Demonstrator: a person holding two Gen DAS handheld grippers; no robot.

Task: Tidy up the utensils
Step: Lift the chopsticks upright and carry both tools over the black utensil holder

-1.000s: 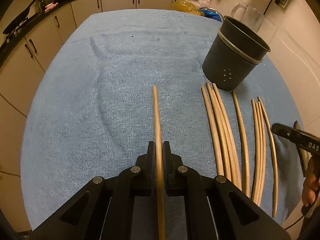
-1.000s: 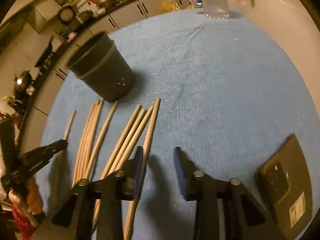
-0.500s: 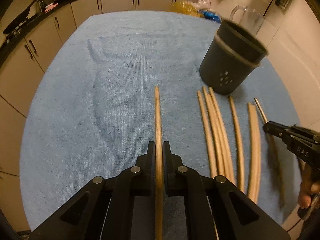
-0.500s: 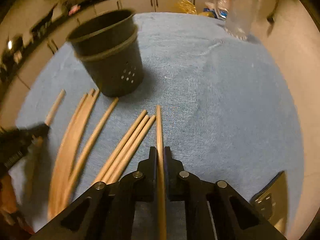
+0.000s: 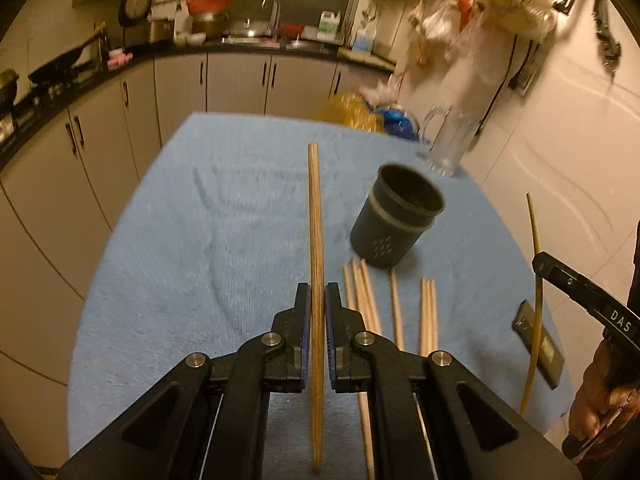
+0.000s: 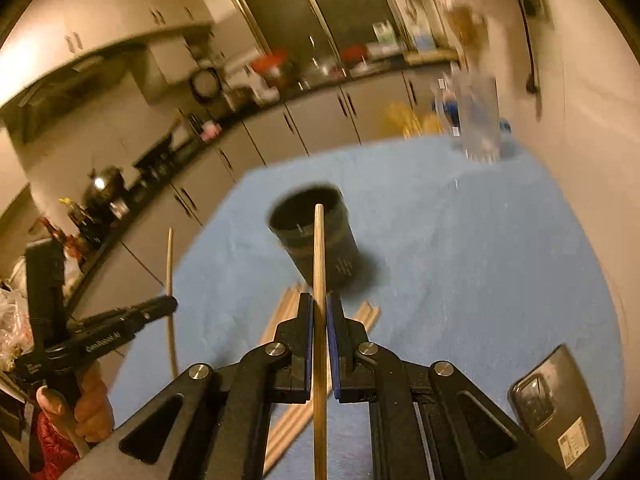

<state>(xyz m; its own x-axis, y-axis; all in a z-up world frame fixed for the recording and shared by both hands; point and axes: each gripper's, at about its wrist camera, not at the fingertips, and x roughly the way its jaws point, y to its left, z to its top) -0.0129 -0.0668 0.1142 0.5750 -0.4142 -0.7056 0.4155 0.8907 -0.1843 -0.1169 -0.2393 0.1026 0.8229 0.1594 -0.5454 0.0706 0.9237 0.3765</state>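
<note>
My left gripper (image 5: 317,300) is shut on a wooden chopstick (image 5: 315,240) and holds it lifted above the blue cloth. My right gripper (image 6: 319,312) is shut on another chopstick (image 6: 319,264), its tip in line with the dark utensil holder (image 6: 316,236). The holder (image 5: 396,222) stands upright on the cloth, to the right of the left chopstick. Several loose chopsticks (image 5: 368,300) lie on the cloth just before the holder; they also show in the right wrist view (image 6: 284,312). The right gripper (image 5: 544,272) with its chopstick shows at the left view's right edge.
A blue cloth (image 5: 200,240) covers the table. A clear glass pitcher (image 5: 452,140) stands behind the holder. A dark phone (image 6: 560,408) lies at the table's near right. Cabinets (image 5: 240,80) and a cluttered counter run along the back and left.
Both grippers have risen and tilted up with their chopsticks. The right gripper shut on its chopstick a second ago and now holds it lifted toward the holder.
</note>
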